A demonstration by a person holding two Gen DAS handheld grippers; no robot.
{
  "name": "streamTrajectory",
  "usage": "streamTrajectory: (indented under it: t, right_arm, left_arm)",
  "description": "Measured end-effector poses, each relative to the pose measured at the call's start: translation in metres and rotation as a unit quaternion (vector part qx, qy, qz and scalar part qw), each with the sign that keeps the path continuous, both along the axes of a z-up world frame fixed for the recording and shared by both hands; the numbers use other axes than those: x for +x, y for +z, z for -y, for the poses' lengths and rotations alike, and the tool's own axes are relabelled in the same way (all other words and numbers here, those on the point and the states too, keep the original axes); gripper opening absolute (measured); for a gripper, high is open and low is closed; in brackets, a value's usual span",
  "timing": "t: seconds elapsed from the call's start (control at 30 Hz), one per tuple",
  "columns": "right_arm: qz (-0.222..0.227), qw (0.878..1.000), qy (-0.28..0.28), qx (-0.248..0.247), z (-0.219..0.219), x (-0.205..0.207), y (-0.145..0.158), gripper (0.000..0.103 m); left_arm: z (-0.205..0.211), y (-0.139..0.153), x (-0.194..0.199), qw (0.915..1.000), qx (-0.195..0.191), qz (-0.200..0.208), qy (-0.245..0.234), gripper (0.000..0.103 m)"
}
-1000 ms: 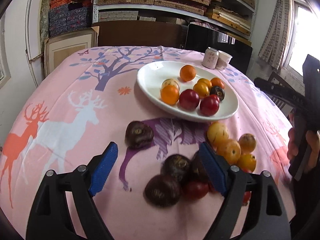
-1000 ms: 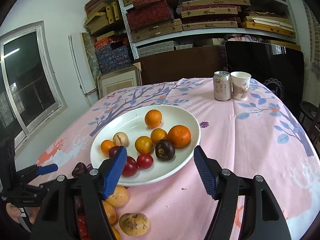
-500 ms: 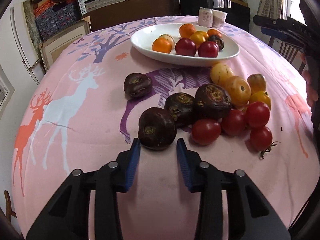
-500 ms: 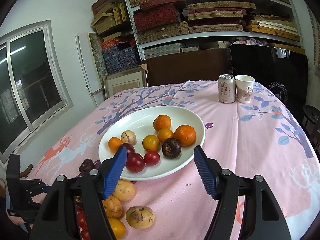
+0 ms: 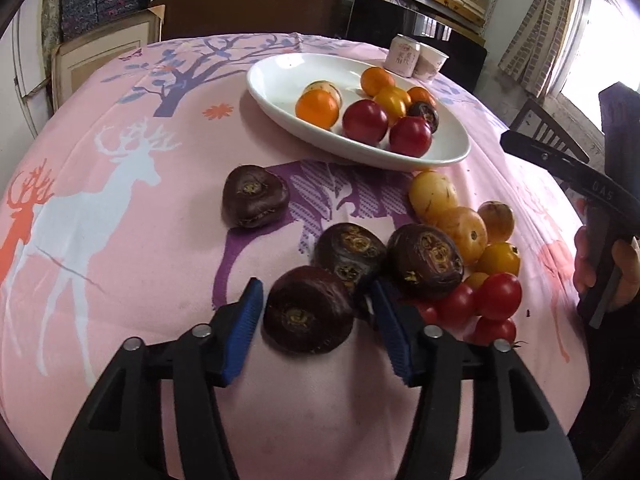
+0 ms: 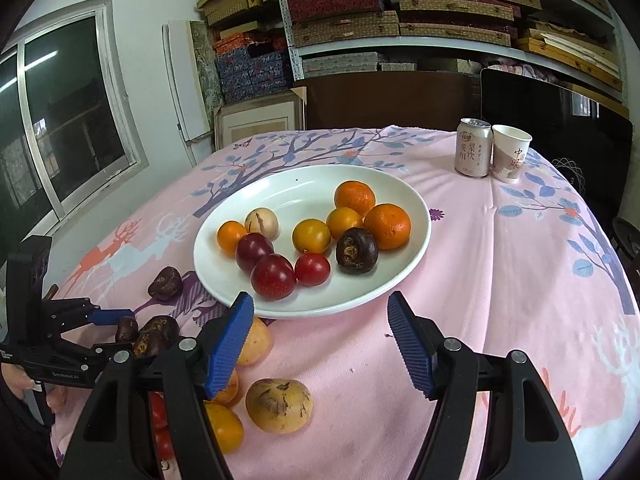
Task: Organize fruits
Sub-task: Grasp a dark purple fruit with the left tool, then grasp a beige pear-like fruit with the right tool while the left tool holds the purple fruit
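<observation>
Left gripper (image 5: 316, 332) jaws apart, straddling a dark fruit (image 5: 308, 309), contact unclear. Right gripper (image 6: 320, 344) jaws apart, holding nothing, its arms hiding part of the loose fruit pile (image 6: 224, 408).

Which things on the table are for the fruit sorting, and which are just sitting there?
For the job:
white plate with fruit in it
dark fruit between the left gripper fingers
loose tomatoes
loose yellow fruits
right gripper, open above the cloth

Just sitting there:
drink can
paper cup
boxes on shelves
</observation>
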State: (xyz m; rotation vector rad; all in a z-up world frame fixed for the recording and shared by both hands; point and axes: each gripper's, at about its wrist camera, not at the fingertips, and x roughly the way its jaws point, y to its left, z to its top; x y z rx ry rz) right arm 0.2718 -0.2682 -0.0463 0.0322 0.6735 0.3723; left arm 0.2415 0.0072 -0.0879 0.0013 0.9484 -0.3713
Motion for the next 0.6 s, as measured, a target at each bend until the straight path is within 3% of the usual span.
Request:
streamTrajectory:
  t: [0.07,0.23,0.37,0.5,0.6]
  right_arm:
    - [-0.002,1.0,-0.001,0.0,0.001,-0.001,-0.001,0.07]
    - [-0.026,1.0,0.008,0.0,0.004,-0.009,-0.007,0.07]
    - [-0.038,0.998,0.043,-0.033,-0.01,-0.03,-0.018,0.07]
    - [-0.046,0.995,0.053,-0.069,-0.027,-0.035,-0.028,0.07]
    - [-0.058,0.995,0.051,-0.058,-0.027,-0.03,-0.031,0.069]
  left_arm:
    - [0.005,0.001,-0.003,0.9999,0.006,0.002,-0.011,0.039]
    - [0.003,0.009,-0.019,0.9994,-0.005,0.033,-0.002,0.039]
    - [-0.007,0.02,-0.034,0.9966,-0.03,0.076,0.012,0.039]
    - [-0.007,0.023,-0.034,0.9964,-0.032,0.078,0.012,0.039]
    - [-0.009,0.024,-0.035,0.9962,-0.036,0.078,0.011,0.04]
